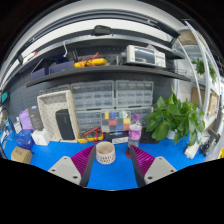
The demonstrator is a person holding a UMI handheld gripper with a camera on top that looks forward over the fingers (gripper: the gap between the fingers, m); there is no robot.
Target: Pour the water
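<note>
A small cream-coloured cup [105, 152] with a woven, perforated wall stands upright on the blue table [112, 175]. It sits just ahead of my gripper [112, 158], nearer the left finger, with a gap at each side. My gripper is open, and its magenta pads [82, 159] flank bare blue table. Nothing is held. No water or pouring vessel shows between the fingers.
A green potted plant [175, 118] stands on the right. Behind the cup are small coloured items [120, 128] and drawer cabinets [112, 95]. A framed board [57, 113] leans at the left. A shelf above carries a microwave [146, 56] and boxes.
</note>
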